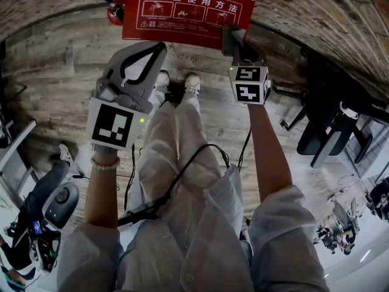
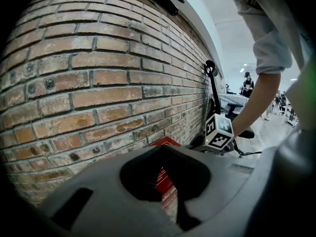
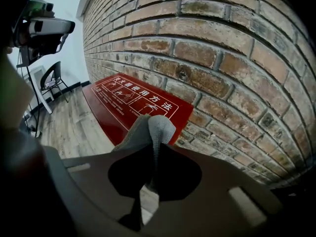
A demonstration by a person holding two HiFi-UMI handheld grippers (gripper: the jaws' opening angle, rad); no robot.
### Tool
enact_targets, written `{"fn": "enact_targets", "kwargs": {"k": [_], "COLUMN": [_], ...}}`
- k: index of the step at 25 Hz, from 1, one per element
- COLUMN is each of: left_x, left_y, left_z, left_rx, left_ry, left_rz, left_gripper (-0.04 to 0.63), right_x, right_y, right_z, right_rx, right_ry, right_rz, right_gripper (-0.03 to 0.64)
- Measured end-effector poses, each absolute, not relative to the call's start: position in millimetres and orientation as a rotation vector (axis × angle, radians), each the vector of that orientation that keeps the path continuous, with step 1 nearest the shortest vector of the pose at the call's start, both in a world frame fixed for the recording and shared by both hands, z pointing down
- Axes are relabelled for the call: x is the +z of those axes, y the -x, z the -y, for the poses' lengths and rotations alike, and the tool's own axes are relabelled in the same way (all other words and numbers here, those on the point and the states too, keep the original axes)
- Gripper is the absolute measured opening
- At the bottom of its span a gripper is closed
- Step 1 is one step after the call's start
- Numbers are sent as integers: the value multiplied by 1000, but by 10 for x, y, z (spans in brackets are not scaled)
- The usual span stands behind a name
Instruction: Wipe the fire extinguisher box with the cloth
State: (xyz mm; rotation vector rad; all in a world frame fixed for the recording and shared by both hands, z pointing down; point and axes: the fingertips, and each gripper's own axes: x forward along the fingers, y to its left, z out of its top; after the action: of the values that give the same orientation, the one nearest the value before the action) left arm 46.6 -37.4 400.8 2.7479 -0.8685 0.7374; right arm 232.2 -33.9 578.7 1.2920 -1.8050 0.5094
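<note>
The red fire extinguisher box (image 1: 188,11) stands against the brick wall, its lid printed with white instructions. My right gripper (image 1: 236,38) is shut on a grey cloth (image 3: 151,128). The cloth sticks out past the jaw tips, just over the box's right end (image 3: 123,100). My left gripper (image 1: 159,46) is shut with nothing in it and points at the box's front edge from the left. In the left gripper view the red box (image 2: 165,142) shows behind the shut tips, and the right gripper's marker cube (image 2: 218,131) is beyond it.
A brick wall (image 3: 222,58) rises behind the box, over a wood-plank floor (image 1: 55,59). The person's legs and white shoes (image 1: 192,83) are below the box. Black chair frames (image 1: 328,126) stand to the right, and dark wheeled gear (image 1: 48,205) sits at the left.
</note>
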Motion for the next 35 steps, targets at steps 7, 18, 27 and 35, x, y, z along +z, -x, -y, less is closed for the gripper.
{"fn": "enact_targets", "kwargs": {"k": [7,18,27,35], "left_x": [3987,3823,3093,2248], "left_y": [-449,-308,-136,12], "left_z": [372,379,365,288], "left_rx": [732,706,671,673], "left_ry": [-2748,-2753,-2814,-2910], "left_rz": [876,910,954,995], "left_gripper": [-3,-3,-3,-3], "right_x": [5807,5599,4527,3426], "right_y": [-2437,-2387,-2150,-1944], "right_z": [311,357,362,383], "right_rx": [523,527,503,337], "right_ry": [-1319,-1337,-1451,-1466], "right_rz": [1768,1764,1875,2003], "right_gripper": [26,26,26,26]}}
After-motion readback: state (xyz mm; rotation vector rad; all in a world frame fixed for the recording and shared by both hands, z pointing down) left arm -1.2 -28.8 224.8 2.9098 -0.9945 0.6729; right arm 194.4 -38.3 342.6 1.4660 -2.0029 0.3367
